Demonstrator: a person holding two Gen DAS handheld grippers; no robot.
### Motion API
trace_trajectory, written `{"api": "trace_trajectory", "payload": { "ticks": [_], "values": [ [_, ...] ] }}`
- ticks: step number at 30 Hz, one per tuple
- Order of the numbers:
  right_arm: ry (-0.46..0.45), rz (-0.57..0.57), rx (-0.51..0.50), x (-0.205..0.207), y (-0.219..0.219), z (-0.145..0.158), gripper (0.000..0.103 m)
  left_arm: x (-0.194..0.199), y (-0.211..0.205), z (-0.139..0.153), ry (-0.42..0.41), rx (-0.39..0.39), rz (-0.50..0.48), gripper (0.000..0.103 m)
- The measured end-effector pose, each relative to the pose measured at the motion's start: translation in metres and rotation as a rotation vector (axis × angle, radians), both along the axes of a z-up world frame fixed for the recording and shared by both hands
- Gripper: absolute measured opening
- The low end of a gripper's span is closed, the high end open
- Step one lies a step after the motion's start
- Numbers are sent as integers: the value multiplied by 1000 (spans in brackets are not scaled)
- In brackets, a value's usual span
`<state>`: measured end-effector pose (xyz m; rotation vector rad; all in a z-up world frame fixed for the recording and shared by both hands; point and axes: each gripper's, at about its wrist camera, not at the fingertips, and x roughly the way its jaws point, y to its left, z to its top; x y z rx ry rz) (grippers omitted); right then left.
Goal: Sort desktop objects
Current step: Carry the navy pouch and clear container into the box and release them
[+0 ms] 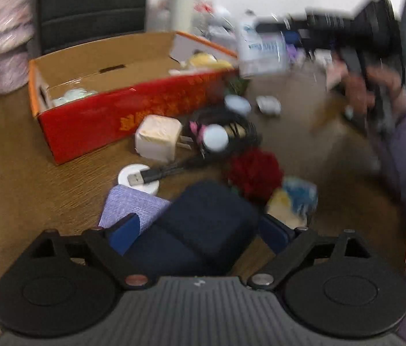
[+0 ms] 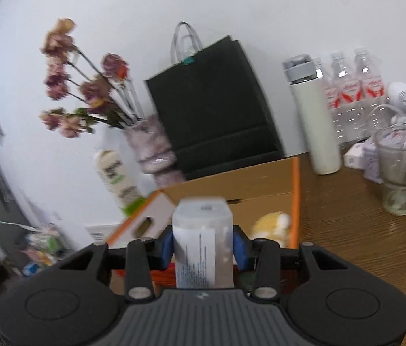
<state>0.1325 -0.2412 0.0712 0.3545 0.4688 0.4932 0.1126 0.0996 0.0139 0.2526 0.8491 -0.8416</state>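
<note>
My left gripper is shut on a dark blue case low over the table. Beyond it lie a lilac cloth, a white puck with a USB plug, a white charger, a red pompom and a black cable coil. My right gripper is shut on a clear plastic box with a label, held over the red cardboard box. In the left wrist view the clear box hangs at the red box's right end.
The red box holds a yellow soft toy and pale items. Behind it stand a vase of dried flowers, a black paper bag, a white flask, water bottles and a glass.
</note>
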Motion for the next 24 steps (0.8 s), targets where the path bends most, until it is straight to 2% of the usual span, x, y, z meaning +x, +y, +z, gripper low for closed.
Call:
{"api": "trace_trajectory", "payload": {
  "ticks": [1,2,7,10,15,19,24],
  "values": [
    [-10,15,-8,-3,2,1,40,-2,-2,-1,-9,26,-14,91],
    [-19,22,-25,-6,5,2,40,-3,-5,-2,-19,59,-7,85],
    [41,39,-100,-11,12,-12,40,-10,-21,-5,-23,142,36,84],
    [92,73,-124,-10,17,-28,40,-13,-34,-14,-18,185,99,84],
    [122,119,-158,-18,24,-46,43,-28,-49,-5,-69,199,195,69],
    [187,130,-196,-16,31,-70,44,-43,-58,8,-96,166,279,67],
    [176,116,-177,-18,29,-76,41,-52,-51,42,-119,27,330,67]
  ]
}}
